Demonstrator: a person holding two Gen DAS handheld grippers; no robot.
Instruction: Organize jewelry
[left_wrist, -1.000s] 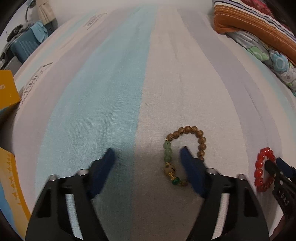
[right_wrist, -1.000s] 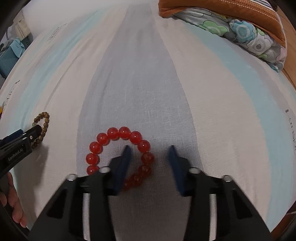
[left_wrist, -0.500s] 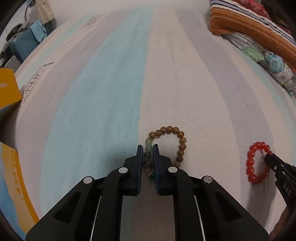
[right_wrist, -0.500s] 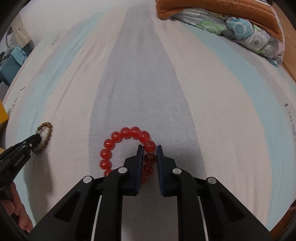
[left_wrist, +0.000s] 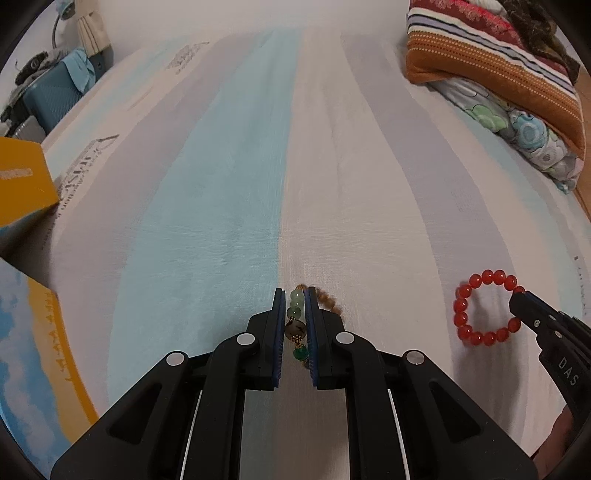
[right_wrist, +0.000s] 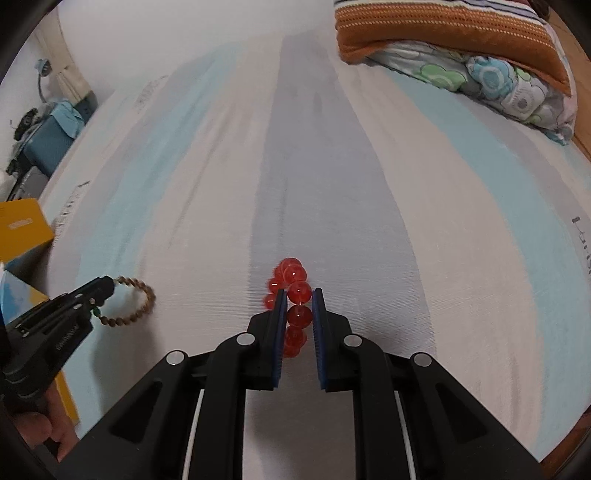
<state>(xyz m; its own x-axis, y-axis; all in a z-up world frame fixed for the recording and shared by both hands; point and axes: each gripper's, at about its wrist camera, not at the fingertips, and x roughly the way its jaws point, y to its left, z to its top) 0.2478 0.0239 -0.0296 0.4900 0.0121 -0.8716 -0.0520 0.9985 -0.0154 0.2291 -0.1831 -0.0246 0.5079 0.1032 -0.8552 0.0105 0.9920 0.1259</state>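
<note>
Left wrist view has the brown and green bracelet (left_wrist: 295, 317) pinched between the blue pads of the left gripper (left_wrist: 294, 302), near the middle of the frame; pale green beads, a dark patterned bead and a deep green one sit in the narrow slot, and the brown wooden beads trail off to the right, blurred. Off to the right in the same view the red bracelet (left_wrist: 480, 310) hangs as an open ring from the tip of the right gripper (left_wrist: 519, 299), with its shadow on the cloth below it.

From the right wrist view, that red bracelet (right_wrist: 295, 291) is clamped between the right gripper (right_wrist: 299, 295) pads, with a few round red beads in the slot and the rest bunched just beyond the tips. At the left edge the left gripper (right_wrist: 107, 288) holds the brown and green bracelet (right_wrist: 136, 302) as a loop, and a hand (right_wrist: 40, 424) grips its handle near the lower corner.

Both bracelets are above a bedsheet (left_wrist: 229, 206) striped in pale blue, cream and grey. A yellow box (left_wrist: 22, 181) sits at the left edge, another yellow and blue box (left_wrist: 33, 350) nearer. Far right, a striped orange pillow (left_wrist: 498, 70) lies on a floral quilt (left_wrist: 524, 133). A blue suitcase (left_wrist: 48, 96) stands beyond the far left corner.
</note>
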